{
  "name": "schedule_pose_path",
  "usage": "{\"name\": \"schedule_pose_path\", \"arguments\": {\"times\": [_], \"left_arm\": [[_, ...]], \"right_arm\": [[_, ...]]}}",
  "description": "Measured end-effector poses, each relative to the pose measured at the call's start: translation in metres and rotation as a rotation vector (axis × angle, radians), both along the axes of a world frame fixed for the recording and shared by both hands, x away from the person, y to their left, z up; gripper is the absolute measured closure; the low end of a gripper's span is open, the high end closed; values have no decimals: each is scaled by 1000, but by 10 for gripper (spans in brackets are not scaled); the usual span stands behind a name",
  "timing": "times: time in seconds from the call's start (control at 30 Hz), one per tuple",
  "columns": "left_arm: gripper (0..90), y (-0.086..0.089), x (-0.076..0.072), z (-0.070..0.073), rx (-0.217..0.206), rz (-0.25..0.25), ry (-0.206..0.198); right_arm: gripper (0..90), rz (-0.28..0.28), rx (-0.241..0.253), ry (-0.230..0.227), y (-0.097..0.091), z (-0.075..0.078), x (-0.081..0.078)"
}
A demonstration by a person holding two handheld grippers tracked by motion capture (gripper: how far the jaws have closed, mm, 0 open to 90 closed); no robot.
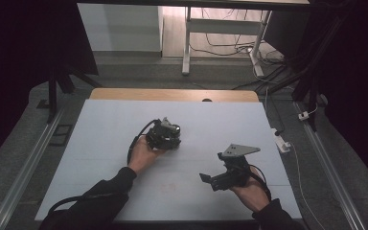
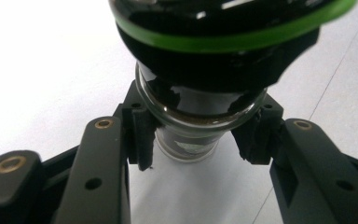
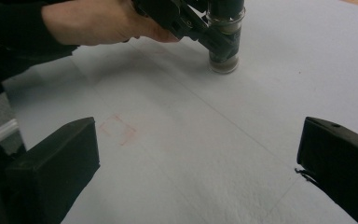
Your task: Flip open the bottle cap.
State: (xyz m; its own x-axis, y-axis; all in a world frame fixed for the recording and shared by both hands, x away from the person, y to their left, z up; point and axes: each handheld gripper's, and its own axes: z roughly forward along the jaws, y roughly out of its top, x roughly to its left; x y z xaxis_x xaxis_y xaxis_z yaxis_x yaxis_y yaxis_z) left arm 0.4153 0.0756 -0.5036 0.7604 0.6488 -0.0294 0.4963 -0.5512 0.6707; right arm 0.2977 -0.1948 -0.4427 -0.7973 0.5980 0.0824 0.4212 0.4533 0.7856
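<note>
no text i can read anywhere. the jar [image 2: 189, 140] in my left gripper [image 2: 193, 140] has a label, too blurred to make out.

A lab (dim): covered table [image 1: 124, 120], floor cables [image 1: 230, 48], rails [image 1: 24, 167].

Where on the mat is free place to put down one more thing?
Most of the mat is bare: left of the left claw, the far strip, and between both claws. Crowded only around the jar and the right claw.
</note>
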Motion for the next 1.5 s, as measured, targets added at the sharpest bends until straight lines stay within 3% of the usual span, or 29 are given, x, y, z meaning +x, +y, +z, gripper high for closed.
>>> {"name": "schedule_pose_path", "arguments": {"times": [0.3,0.97,1.2,1.27,1.3,1.33,1.37,1.43,1.47,1.5], "left_arm": [[537,0,0,0,-2,-1,-5],[537,0,-1,0,-2,1,-5],[537,0,-1,0,-1,2,-5],[537,0,-1,-1,-1,2,-6],[537,0,-1,-1,-1,2,-6],[537,0,-1,-1,-2,2,-6],[537,0,-1,-1,-2,1,-6],[537,0,-1,-1,-2,2,-7],[537,0,-1,-1,-2,2,-7],[537,0,-1,-1,-2,1,-6]], "right_arm": [[0,17,-33,-27,21,-3,13],[0,35,-55,-18,56,-10,54],[152,40,-44,-20,63,-9,67],[285,43,-40,-22,65,-8,71],[285,43,-40,-22,65,-8,71],[385,45,-44,-25,66,-6,74],[385,45,-44,-25,66,-6,74],[522,49,-56,-19,69,-5,79],[522,49,-56,-19,69,-5,79],[584,53,-58,-4,70,-5,83]]}}
